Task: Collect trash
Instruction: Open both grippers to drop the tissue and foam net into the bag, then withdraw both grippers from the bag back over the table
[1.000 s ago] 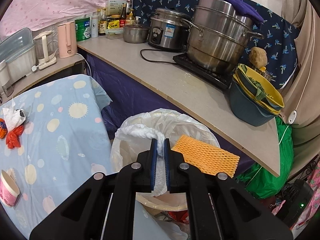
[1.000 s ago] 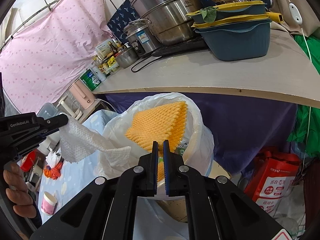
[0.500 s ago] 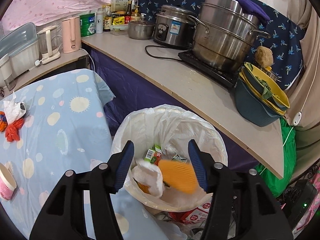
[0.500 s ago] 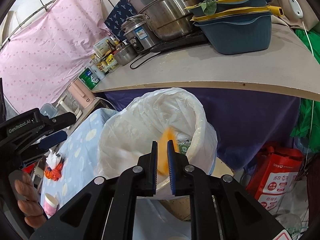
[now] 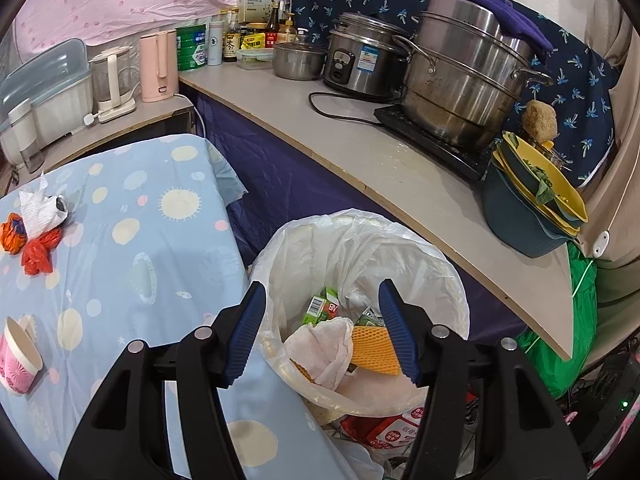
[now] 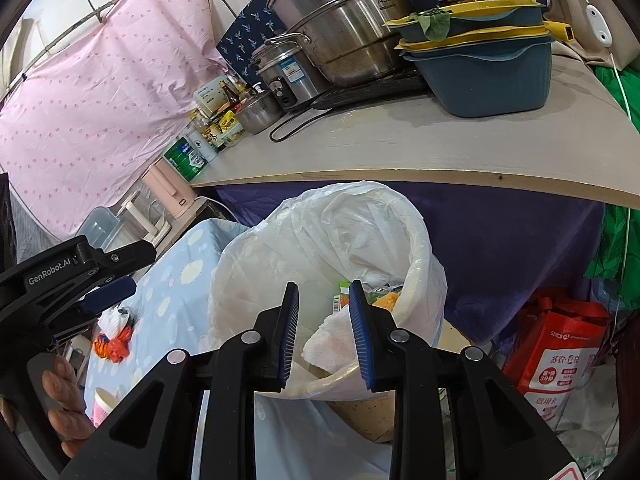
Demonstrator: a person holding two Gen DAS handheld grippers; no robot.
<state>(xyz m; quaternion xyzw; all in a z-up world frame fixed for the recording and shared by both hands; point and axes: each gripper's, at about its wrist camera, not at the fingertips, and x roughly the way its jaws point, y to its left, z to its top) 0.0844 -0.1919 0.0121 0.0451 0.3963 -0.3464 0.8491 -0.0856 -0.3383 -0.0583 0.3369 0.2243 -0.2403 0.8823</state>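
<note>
Release over lined bin (image 5: 448,276): left gripper (image 5: 322,332) wide open, right gripper (image 6: 323,330) part open, both just opening, empty. Tissue (image 5: 324,344) and orange foam net (image 5: 376,346) inside bin. More trash (image 5: 34,236) at 9 o'clock on table (image 5: 152,248); next, lift clear of liner before reaching.

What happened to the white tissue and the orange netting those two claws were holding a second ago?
Both were let go. The left claw and right claw have just been opening, and the tissue and orange netting dropped into the bin. The table's litter stayed put.
</note>
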